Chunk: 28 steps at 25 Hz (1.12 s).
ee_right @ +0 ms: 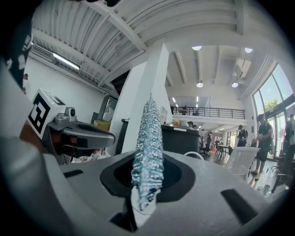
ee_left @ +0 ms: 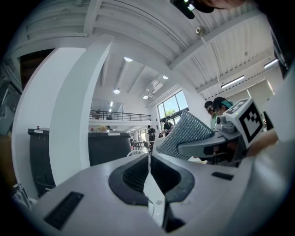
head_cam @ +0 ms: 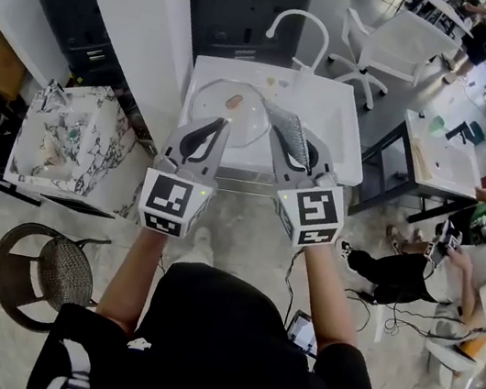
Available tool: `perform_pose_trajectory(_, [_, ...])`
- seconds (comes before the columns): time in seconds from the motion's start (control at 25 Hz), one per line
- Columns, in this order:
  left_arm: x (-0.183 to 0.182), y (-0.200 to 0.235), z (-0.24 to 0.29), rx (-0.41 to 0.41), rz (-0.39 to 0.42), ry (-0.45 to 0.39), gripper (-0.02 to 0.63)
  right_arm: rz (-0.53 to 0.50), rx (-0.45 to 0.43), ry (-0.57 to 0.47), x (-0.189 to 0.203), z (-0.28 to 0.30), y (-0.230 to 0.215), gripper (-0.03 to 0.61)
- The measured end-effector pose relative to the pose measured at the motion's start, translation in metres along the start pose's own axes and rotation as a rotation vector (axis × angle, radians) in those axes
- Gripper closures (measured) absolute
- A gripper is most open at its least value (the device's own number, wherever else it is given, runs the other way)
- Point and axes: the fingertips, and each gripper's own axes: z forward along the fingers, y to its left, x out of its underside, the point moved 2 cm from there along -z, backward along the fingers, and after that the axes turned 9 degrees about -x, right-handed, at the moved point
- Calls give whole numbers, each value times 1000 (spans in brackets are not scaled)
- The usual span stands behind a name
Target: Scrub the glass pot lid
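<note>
Glass pot lid [head_cam: 230,110] lies flat in the left part of the white sink [head_cam: 339,150], with a brown knob [head_cam: 234,101] in its middle. A curved tap [head_cam: 301,24] stands behind the sink. The left hand-held gripper [head_cam: 220,127] has its jaws pressed together with nothing between them. Its tip shows over the near edge of the lid. The right hand-held gripper [head_cam: 282,142], just beside it, pinches a shiny silver scrub cloth [head_cam: 290,127] that sticks out past its jaws. Whether either one touches the lid cannot be told.
</note>
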Motion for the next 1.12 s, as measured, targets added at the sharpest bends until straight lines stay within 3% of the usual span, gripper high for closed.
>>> perform_pose_trajectory(0.56, [-5,-8,-30,1,-8,-20,600,4,-1,17,0,-23,22,511])
perform_pose_trajectory(1.12, [-3,-7,-33,-7,36,-19,600,12,12,4,0,-27,19,511])
